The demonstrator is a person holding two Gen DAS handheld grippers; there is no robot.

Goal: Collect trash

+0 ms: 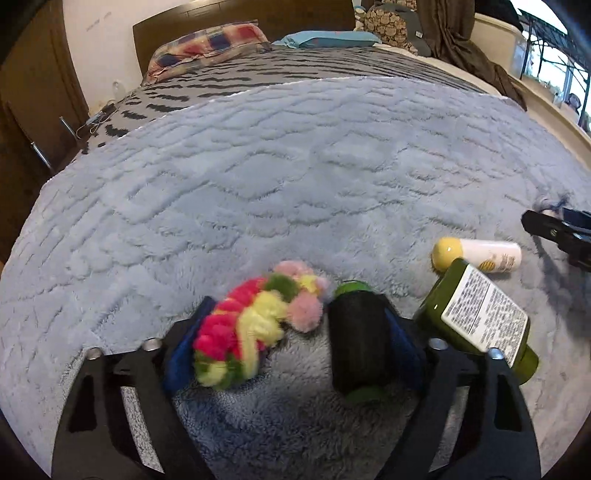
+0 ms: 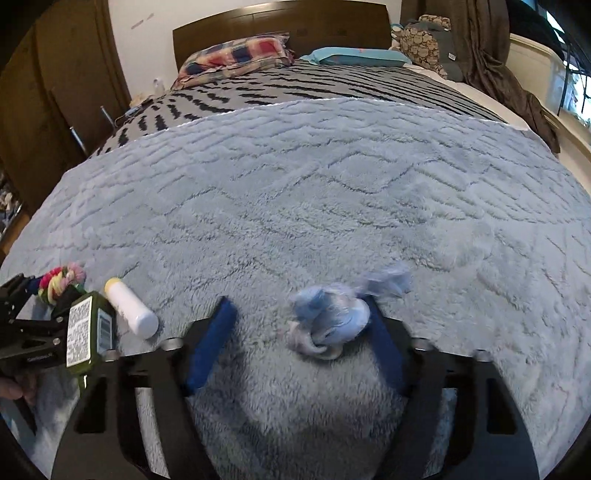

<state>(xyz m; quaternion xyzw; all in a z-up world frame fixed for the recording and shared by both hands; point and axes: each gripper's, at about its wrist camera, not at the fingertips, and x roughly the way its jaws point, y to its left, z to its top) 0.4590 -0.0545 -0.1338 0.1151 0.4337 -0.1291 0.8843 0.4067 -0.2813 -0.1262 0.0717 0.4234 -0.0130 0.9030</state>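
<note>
My left gripper (image 1: 295, 325) is open over the fluffy blue blanket (image 1: 295, 166). Between its blue-padded fingers lie a multicoloured pom-pom scrunchie (image 1: 255, 321) against the left pad and a black spool with green ends (image 1: 358, 339) against the right pad. A green bottle with a white label (image 1: 480, 317) and a white tube with a yellow cap (image 1: 476, 254) lie just to the right. My right gripper (image 2: 299, 328) is open, with a crumpled light-blue wad (image 2: 332, 317) resting against its right finger. The left gripper also shows in the right wrist view (image 2: 33, 325).
The bed runs back to a striped grey cover (image 2: 295, 85), a plaid pillow (image 2: 236, 55), a teal pillow (image 2: 354, 57) and a wooden headboard (image 2: 280, 22). A brown wardrobe (image 2: 55, 92) stands on the left, with clothes and a window at the right.
</note>
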